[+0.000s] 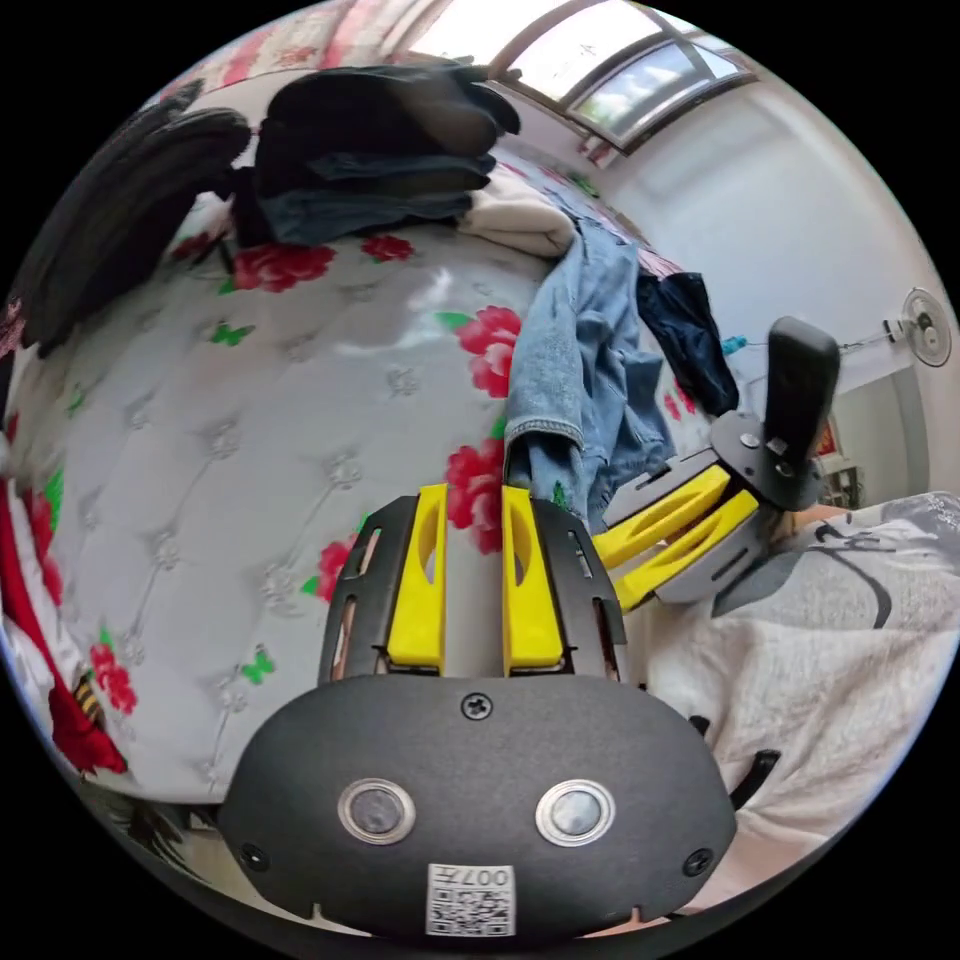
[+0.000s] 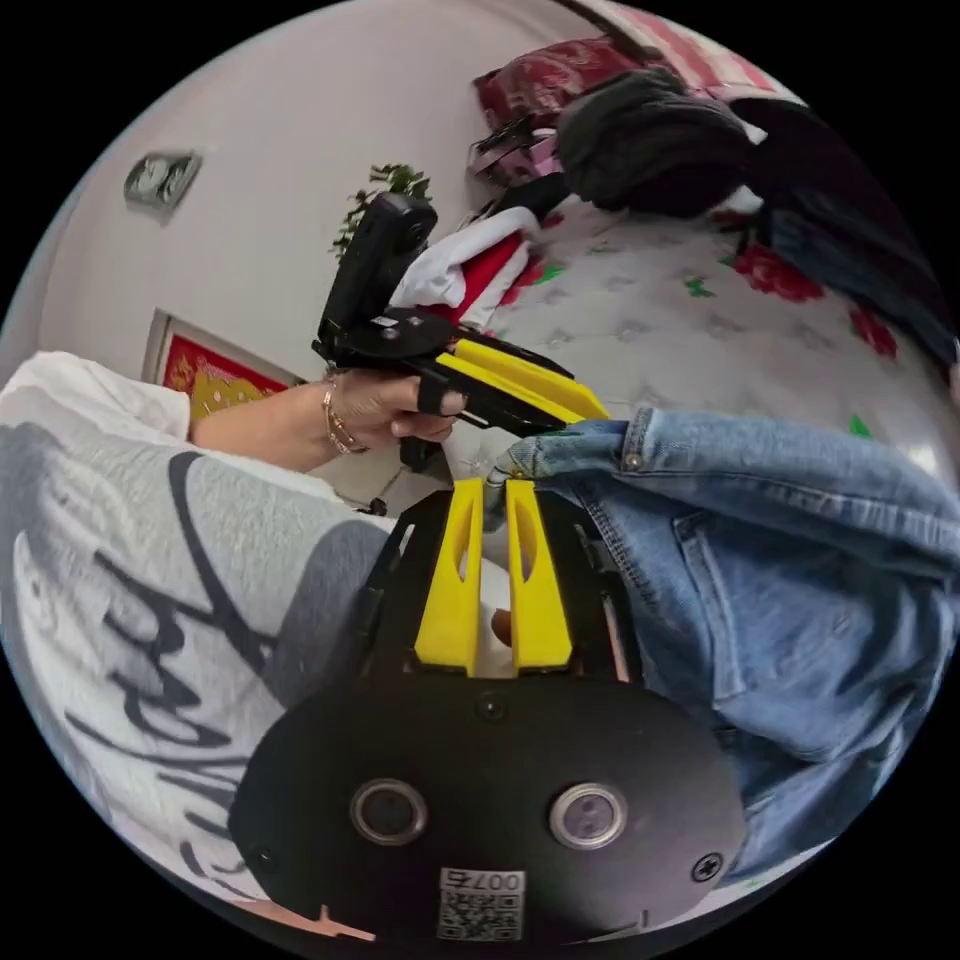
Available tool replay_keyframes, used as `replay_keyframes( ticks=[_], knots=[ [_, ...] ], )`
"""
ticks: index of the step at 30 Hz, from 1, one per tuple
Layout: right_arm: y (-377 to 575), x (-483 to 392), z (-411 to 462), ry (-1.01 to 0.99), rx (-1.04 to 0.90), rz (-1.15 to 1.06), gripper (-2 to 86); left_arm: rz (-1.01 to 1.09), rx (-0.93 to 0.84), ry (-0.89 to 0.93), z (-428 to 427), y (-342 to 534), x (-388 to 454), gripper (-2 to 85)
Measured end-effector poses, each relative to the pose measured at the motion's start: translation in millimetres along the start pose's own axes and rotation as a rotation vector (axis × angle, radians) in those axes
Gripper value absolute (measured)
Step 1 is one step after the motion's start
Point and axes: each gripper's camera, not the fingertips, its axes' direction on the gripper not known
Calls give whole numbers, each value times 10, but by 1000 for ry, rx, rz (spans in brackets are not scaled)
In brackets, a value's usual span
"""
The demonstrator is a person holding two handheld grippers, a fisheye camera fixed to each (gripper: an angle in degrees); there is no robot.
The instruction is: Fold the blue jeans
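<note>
A: Where are the jeans (image 1: 585, 360)?

B: On the bed (image 1: 250, 420). In the left gripper view they run as a long crumpled strip from the upper middle of the frame down to just right of centre. In the right gripper view the waistband end fills the right half, with the band lying across the frame from centre to the right edge.

A: And the claws?

B: The left claw (image 1: 474, 495) sits at lower centre of its own view, jaws parted with a narrow gap and only floral cover showing between them, so it holds nothing. The jeans' lower end lies just up and right of its tips, near but apart. The right claw (image 2: 492, 487) is at centre of its view, jaws nearly together, tips right at the waistband corner. Whether cloth is pinched between them I cannot tell.

A: Which is nearer the denim?

B: The right one, I'd judge. In the left gripper view it comes in from the right with its tips against the bunched lower end. In the right gripper view the left claw, held in a hand (image 2: 385, 410), hovers just above the band's left end.

A: So what does the next move turn on?

B: Likely the band's long axis: each claw wants one end of it, to pull the jeans flat before folding.
</note>
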Motion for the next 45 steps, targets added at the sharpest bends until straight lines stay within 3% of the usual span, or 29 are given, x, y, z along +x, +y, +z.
replay_keyframes(
  ticks=[4,9,12,15,17,21,22,24,26,28,30,32,34,37,41,45],
  knots=[
    [193,53,-160,285,101,106,37,-6,8,-160,-244,252,-136,100],
    [1627,641,-882,629,314,703,56,77,-5,-161,-97,295,91,122],
    [2570,776,-1090,728,321,1008,63,124,-84,-115,336,167,314,127],
    [3131,874,-973,678,252,1165,62,190,-227,-263,917,-8,562,106],
    [3269,899,-839,606,260,1195,55,408,-211,-408,1104,-31,799,87],
    [3049,793,-622,652,227,1139,24,473,-222,-463,1095,-195,688,73],
    [2959,771,-568,632,208,1083,19,447,-199,-554,1039,-274,506,64],
    [2478,715,-265,275,172,806,5,382,-193,-725,942,-425,128,50],
    [2013,644,10,65,151,686,1,241,-215,-854,658,-666,-408,46],
    [1481,388,175,49,125,462,-1,112,-162,-838,241,-780,-675,49],
    [975,-4,347,190,-21,199,-1,34,-69,-802,-162,-764,-758,61],
    [836,-157,410,242,-89,117,0,-65,10,-861,-478,-582,-712,73],
    [849,-162,401,239,-92,131,1,-122,55,-911,-573,-319,-615,65],
    [1096,-16,249,163,-13,242,9,-112,88,-741,-454,244,-314,70],
    [1822,282,-289,193,232,515,21,134,41,-431,40,814,559,84],
    [2785,646,-967,347,457,846,33,371,-36,-386,462,841,1320,95]
  ],
)
